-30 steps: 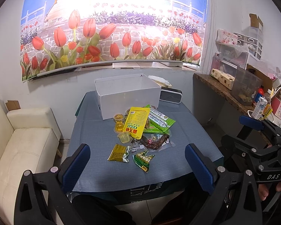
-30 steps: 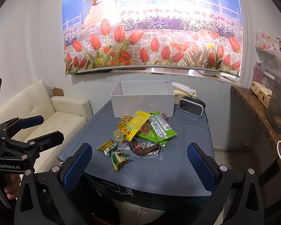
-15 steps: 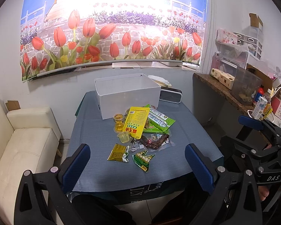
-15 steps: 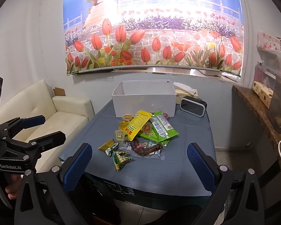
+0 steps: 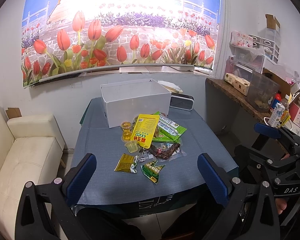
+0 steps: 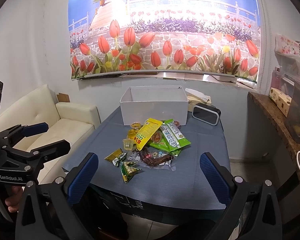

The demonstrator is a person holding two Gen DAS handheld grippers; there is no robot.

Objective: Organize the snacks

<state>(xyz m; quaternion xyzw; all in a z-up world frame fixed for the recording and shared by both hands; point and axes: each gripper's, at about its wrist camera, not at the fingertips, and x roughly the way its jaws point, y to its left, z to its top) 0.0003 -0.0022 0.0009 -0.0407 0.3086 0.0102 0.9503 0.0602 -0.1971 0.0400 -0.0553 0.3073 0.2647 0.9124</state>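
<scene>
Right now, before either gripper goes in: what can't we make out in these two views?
- Open white cardboard box: floor hidden by its front wall, both views; contents unknown.
- Orange-lidded cup: partly covered by the yellow snack pouch; left view shows almost none of it.
- Small torn wrappers: print too small, both views.
- Beige tissue box: mostly hidden behind the white box in the left view.

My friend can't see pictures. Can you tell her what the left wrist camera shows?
A pile of snacks lies on a blue table, in front of an open white box. The open left gripper hangs near the table's front edge, holding nothing. A tulip poster covers the wall behind.
</scene>
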